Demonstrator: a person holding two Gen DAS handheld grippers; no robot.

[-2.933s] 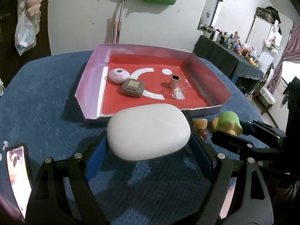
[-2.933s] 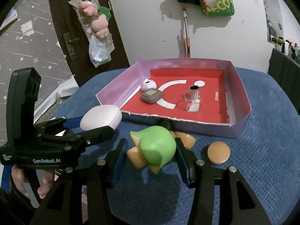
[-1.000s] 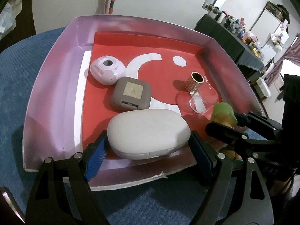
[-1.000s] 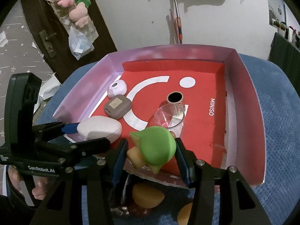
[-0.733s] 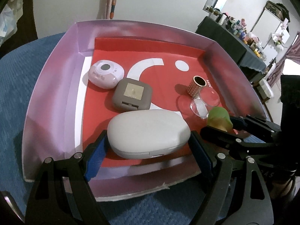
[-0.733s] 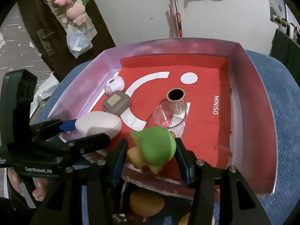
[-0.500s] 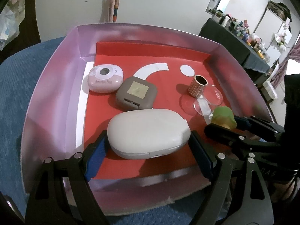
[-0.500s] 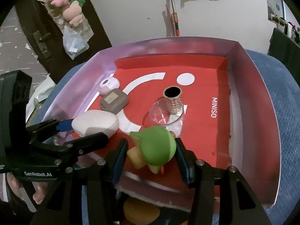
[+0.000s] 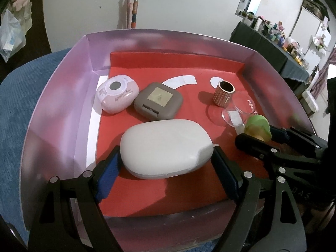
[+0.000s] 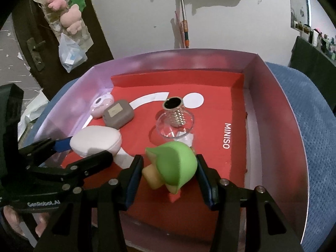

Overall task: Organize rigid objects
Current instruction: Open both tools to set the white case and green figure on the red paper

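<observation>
Both loads have travelled from above the blue tabletop [image 10: 304,113] to inside the tray [image 9: 63,109]. We keep our left hand-held gripper [image 9: 166,163] clamped on the white case [image 9: 166,147], a smooth matte pebble low over the red floor. Our right hand-held gripper [image 10: 169,170] stays clamped on the green toy [image 10: 176,163], glossy and rounded with tan feet. Ahead lie a pink case [image 9: 117,96] touching a brown square case [image 9: 158,100], and a studded gold cup [image 9: 223,93] beside a clear lid [image 9: 237,113].
</observation>
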